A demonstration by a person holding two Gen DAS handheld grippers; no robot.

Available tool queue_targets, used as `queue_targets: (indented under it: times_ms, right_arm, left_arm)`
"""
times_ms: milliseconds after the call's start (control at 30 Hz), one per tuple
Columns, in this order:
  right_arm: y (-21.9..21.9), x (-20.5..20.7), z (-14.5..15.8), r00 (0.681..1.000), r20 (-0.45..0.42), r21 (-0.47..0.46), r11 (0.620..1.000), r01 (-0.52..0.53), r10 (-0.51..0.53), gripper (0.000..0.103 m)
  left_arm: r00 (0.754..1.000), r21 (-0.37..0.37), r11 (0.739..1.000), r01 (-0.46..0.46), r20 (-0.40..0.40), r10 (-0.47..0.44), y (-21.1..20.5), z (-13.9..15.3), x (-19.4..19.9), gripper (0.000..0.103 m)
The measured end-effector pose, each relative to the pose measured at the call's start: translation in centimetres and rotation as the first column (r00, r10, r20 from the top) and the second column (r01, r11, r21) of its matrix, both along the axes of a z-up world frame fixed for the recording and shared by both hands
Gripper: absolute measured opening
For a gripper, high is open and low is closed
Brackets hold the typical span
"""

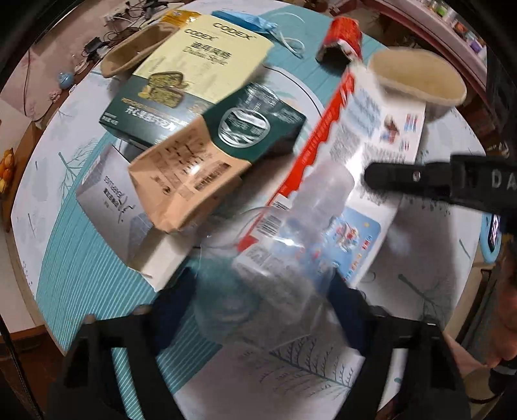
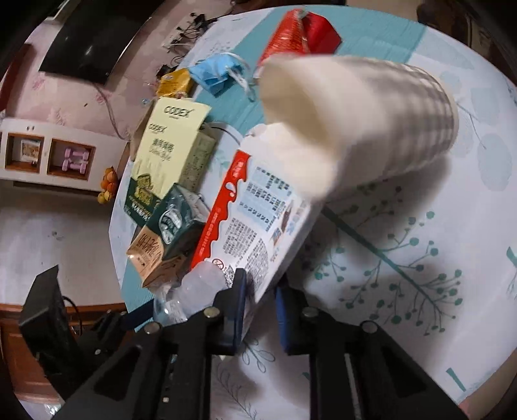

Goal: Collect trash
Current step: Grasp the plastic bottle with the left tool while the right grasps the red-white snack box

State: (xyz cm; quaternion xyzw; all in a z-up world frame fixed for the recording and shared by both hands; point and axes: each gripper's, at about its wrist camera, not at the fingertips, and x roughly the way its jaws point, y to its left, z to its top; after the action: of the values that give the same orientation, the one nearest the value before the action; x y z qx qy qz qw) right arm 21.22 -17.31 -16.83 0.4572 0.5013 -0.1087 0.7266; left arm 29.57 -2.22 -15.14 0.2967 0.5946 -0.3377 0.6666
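My left gripper (image 1: 265, 300) is shut on a clear plastic bottle (image 1: 303, 226) and holds it over the table. My right gripper (image 2: 258, 307) is shut on the edge of a white and red carton (image 2: 255, 223), which is lifted and tilted; it also shows in the left wrist view (image 1: 371, 129), with the right gripper's finger (image 1: 407, 177) on it. A cream paper cup (image 2: 355, 129) lies on the carton's far end. The bottle (image 2: 194, 290) shows beside the right gripper's left finger.
On the round table (image 1: 64, 258) lie a green and cream CODEX box (image 1: 194, 80), a green and tan carton (image 1: 206, 164), a silver box (image 1: 110, 194), a blue face mask (image 1: 245, 22), a red wrapper (image 1: 342, 35) and a paper bowl (image 1: 135, 51).
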Motion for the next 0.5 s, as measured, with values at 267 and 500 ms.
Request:
queue_targets:
  times_ms: [267, 500]
  right_arm:
    - [0.7, -0.5, 2.3, 0.996, 0.052, -0.024, 0.997, -0.069, 0.07, 0.01]
    - [1.7, -2.1, 4.5, 0.985, 0.081, -0.069, 0.987, -0.147, 0.152, 0.009]
  left_arm:
    - [0.997, -0.06, 0.996, -0.069, 0.016, 0.07, 1.6, 2.5, -1.9, 0.073]
    - [0.988, -0.105, 0.983, -0.148, 0.036, 0.152, 3.8, 5.1, -4.4, 0.072]
